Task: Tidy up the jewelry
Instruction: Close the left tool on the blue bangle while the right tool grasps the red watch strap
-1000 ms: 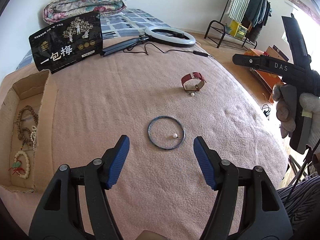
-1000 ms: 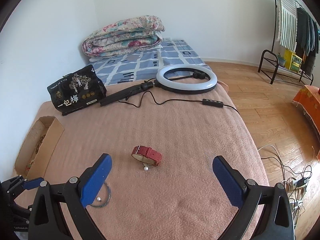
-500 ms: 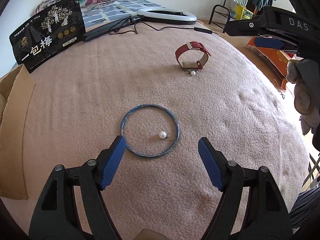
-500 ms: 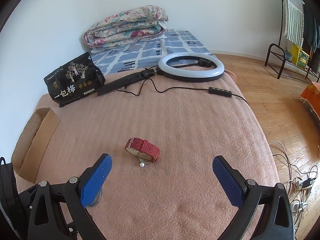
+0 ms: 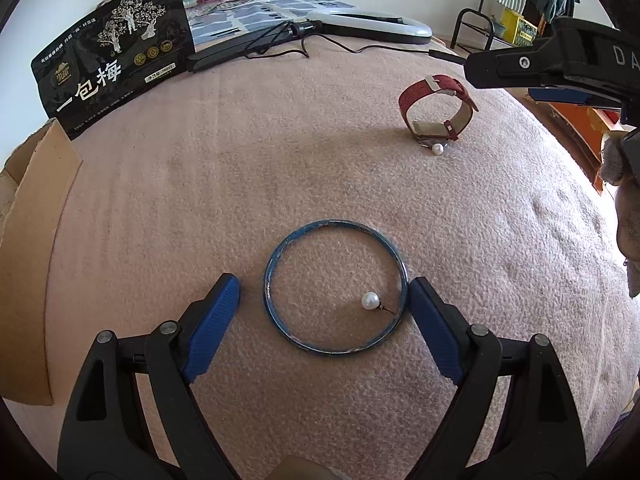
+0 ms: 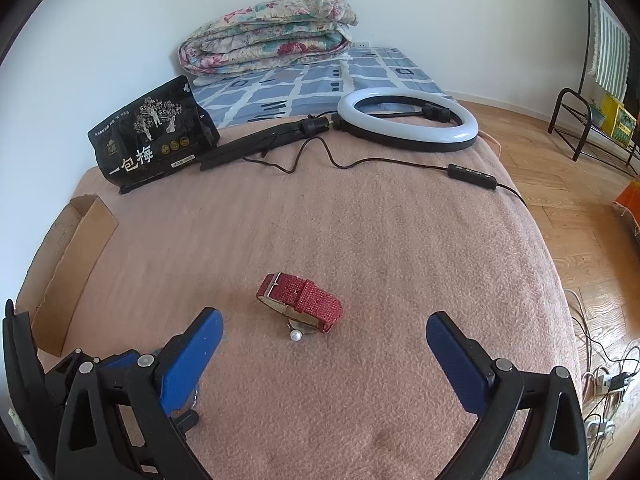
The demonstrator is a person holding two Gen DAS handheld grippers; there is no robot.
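Note:
A blue bangle [image 5: 335, 227] lies flat on the pink blanket with a small pearl earring [image 5: 370, 301] inside it. My left gripper [image 5: 324, 292] is open, low over the blanket, one finger on each side of the bangle, the right pad almost touching its rim. A red-strapped watch [image 5: 436, 110] stands on edge farther right with a second pearl [image 5: 438, 149] at its base; it also shows in the right wrist view [image 6: 300, 298]. My right gripper [image 6: 324, 334] is open and empty, just short of the watch.
A cardboard box [image 5: 28, 240] sits at the blanket's left edge. A black snack bag [image 6: 154, 136], a ring light [image 6: 408, 120] and its cable [image 6: 472, 171] lie at the back. Folded quilts [image 6: 268, 38] are behind. The floor drops off on the right.
My left gripper has moved forward and down until its fingers straddle the blue bangle. My right gripper has moved closer to the red watch. Both stay open.

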